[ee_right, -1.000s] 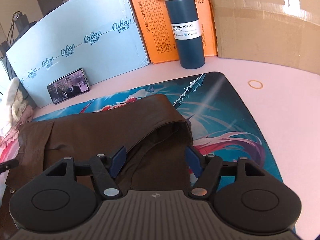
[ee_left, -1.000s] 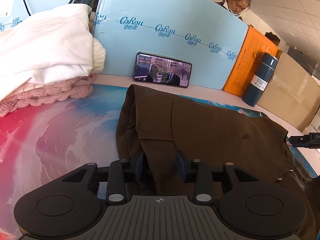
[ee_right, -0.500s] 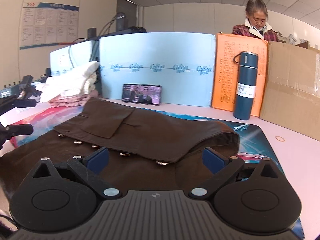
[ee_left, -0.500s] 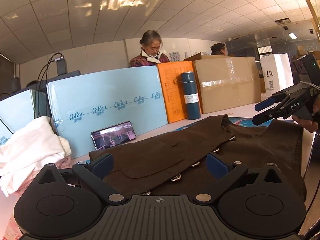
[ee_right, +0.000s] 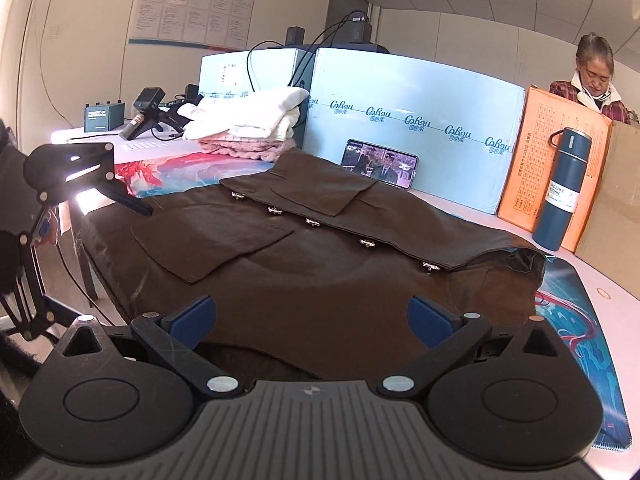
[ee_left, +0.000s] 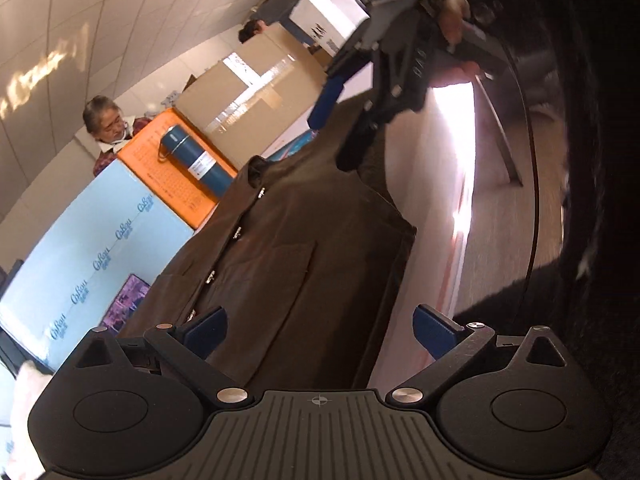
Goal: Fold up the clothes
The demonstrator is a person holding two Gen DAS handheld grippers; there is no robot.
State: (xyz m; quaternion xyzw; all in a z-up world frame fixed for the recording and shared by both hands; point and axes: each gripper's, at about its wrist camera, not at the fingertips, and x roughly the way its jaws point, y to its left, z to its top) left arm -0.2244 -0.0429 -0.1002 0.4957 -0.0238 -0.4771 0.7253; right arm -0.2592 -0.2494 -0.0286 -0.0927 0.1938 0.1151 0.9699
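A dark brown vest (ee_right: 320, 256) lies by a teal bottle (ee_right: 562, 192), orange board (ee_right: 532, 160) and pale-blue panel (ee_right: 400, 120).

The brown snap-buttoned cloth vest (ee_right: 328, 264) looks matt and soft, its snaps shiny metal. The printed mat (ee_right: 576, 344) has a smooth sheen; the dark-blue cylindrical flask (ee_right: 562, 196) looks satin-smooth; the pink knit sweater (ee_right: 244, 146) is coarse.

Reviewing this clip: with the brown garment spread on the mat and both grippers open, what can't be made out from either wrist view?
- Near hem of the brown garment: right wrist view, hidden behind the right gripper body.
- Garment's lower edge: left wrist view, covered by the left gripper body.
- Phone screen content: too small to read.
- Bottle label: partly turned away, small.
- Right side of the left wrist view: motion-blurred, dark.
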